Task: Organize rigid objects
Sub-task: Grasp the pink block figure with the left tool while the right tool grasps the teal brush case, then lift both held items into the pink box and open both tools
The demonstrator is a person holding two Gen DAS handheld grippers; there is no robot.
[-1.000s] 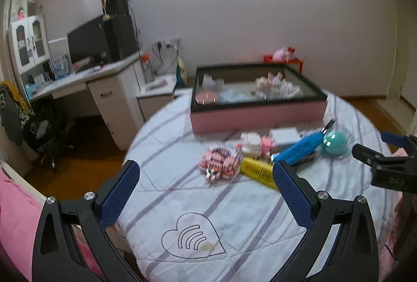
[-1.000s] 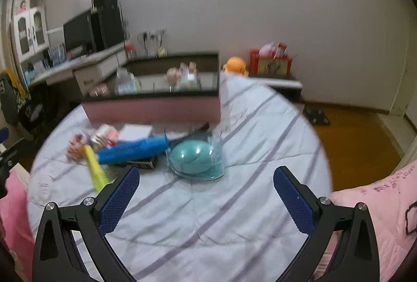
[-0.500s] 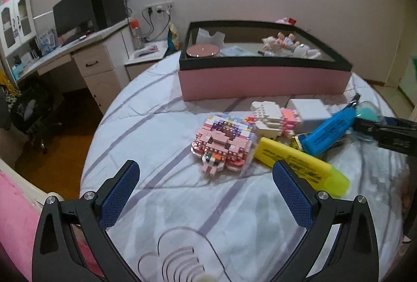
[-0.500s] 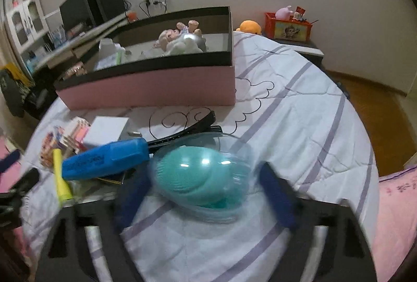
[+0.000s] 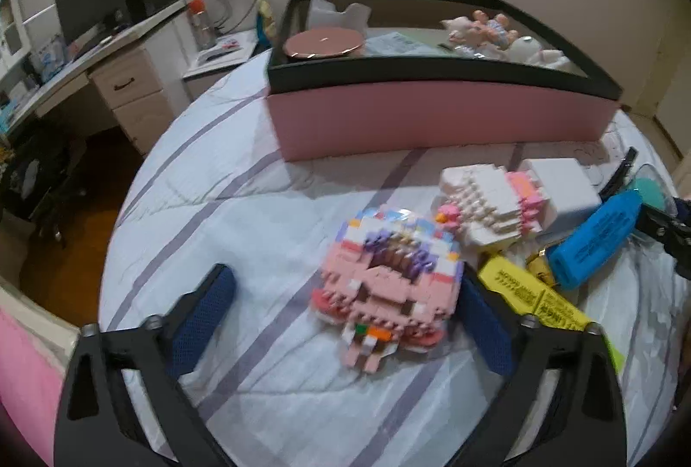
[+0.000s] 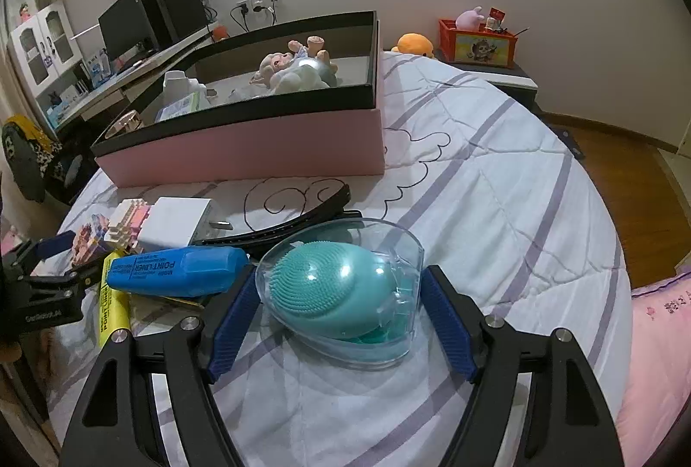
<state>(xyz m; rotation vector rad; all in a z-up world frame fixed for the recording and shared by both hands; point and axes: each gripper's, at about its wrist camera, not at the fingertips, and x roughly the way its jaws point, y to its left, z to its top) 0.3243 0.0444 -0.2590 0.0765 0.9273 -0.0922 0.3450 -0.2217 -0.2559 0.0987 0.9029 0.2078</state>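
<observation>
On the striped bedspread, my left gripper (image 5: 345,281) straddles a pink brick model (image 5: 384,281). Its jaws are closing; the right pad is near the model's side and the left pad stands well apart. My right gripper (image 6: 339,272) is shut on a clear heart-shaped case holding a teal brush (image 6: 341,290), with a pad against each side. Between the two lie a white-and-pink brick model (image 5: 488,203), a white charger block (image 5: 561,190), a blue highlighter (image 6: 177,270), a yellow highlighter (image 5: 540,303) and a black hair clip (image 6: 302,221).
A long pink box with a black rim (image 5: 432,121) stands behind the pile, holding plush toys, a round pink tin and papers. A desk with a monitor (image 5: 86,14) is beyond the bed's left edge. A red bin (image 6: 477,44) sits on a side table at the back right.
My left gripper came forward and down over the pink brick model, and its jaws narrowed. My right gripper dropped onto the clear case, closed on it, then held still.
</observation>
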